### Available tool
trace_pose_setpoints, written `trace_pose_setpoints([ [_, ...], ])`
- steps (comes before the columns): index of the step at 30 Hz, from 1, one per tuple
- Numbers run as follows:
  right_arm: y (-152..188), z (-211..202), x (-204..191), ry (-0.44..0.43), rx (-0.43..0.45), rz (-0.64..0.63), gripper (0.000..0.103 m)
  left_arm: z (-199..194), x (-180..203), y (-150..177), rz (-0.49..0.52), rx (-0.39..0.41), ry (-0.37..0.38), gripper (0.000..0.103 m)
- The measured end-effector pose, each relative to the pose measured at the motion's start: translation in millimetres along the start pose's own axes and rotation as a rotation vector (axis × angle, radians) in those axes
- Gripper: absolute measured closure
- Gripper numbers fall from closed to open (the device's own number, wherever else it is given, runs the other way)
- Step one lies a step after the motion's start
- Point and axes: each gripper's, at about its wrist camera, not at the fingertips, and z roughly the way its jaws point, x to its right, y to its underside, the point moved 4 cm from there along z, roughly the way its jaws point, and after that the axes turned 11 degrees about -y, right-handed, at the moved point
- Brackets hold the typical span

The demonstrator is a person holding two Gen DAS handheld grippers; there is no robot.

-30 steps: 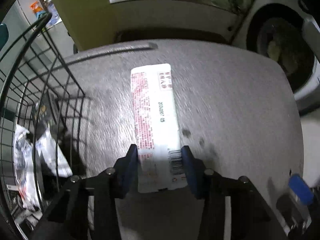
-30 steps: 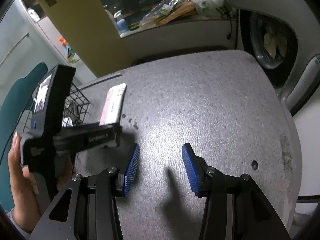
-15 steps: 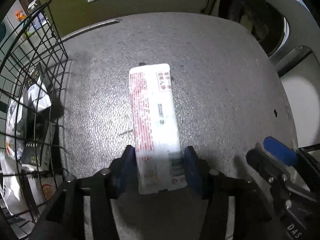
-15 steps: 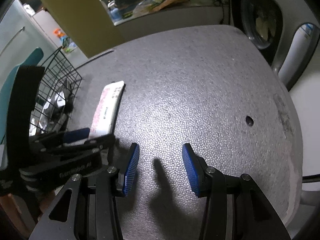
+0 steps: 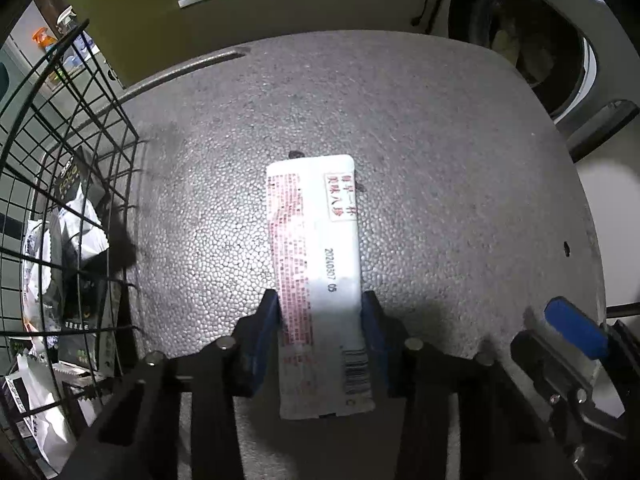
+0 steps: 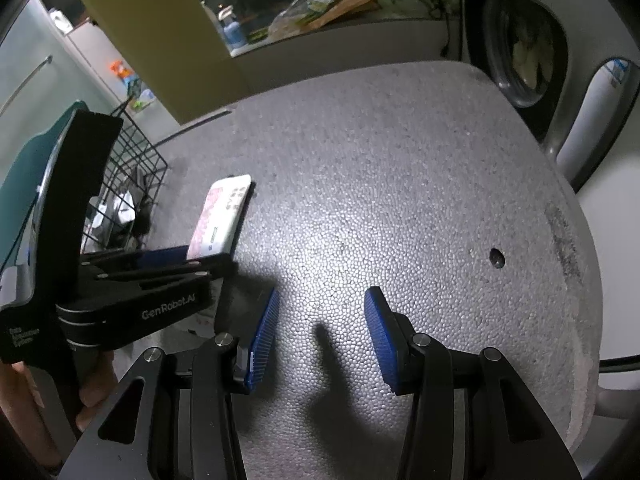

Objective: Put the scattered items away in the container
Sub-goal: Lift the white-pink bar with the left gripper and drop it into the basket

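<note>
White plastic with red print, the long flat packet (image 5: 316, 280) now sits between the blue pads of the left hand-held gripper (image 5: 320, 340), whose jaws have just been closing: half a second back they stood a little wider around the same packet, and now both pads meet its long edges, so I judge it pinched rather than merely straddled. The packet's far end seems to lie on the grey foam desk (image 5: 440, 160), while from the right wrist view it appears to tilt up toward the left hand-held gripper (image 6: 168, 280); whether it has left the surface I cannot tell. A second ago that view was blurred and aimed further toward the wire basket (image 5: 80, 200); now the picture is sharp and centred on the packet. The basket stands at the desk's left edge, already holding several packets (image 5: 76, 248). The right hand-held gripper (image 6: 320, 336) hangs spread over bare desk, nothing between its pads, unchanged over the second. With the grip apparently re-seated, what remains is probably a lift and a carry leftward over the basket rim.
</note>
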Motion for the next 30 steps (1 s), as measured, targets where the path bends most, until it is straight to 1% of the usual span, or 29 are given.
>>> trace_pose_setpoints([
  [7,-2,-17,-7,0.01,0.023,-0.018,0.058,-29,1,-4,-0.001,0.039,0.041,0.059],
  [9,-4,-26,-12,0.012,0.036,-0.023,0.058,-44,-4,-2,0.004,0.056,0.051,0.059],
  [13,-11,-44,-28,0.009,0.067,-0.045,0.058,-78,-13,-2,-0.02,0.095,0.082,0.059],
  [15,-15,-51,-45,-0.003,0.079,-0.072,0.058,-91,-35,-3,-0.035,0.104,0.086,0.059],
  [17,-18,-56,-64,-0.013,0.088,-0.104,0.058,-102,-35,-4,-0.055,0.106,0.093,0.059],
  [20,-23,-61,-94,-0.026,0.099,-0.143,0.058,-115,-62,5,-0.086,0.118,0.087,0.059],
  [23,-26,-65,-127,-0.044,0.119,-0.179,0.058,-130,-82,9,-0.121,0.142,0.098,0.059],
  [26,-30,-67,-159,-0.069,0.137,-0.217,0.058,-148,-115,13,-0.167,0.178,0.084,0.059],
  [30,-31,-61,-197,-0.099,0.134,-0.266,0.058,-157,-158,16,-0.225,0.191,0.05,0.059],
])
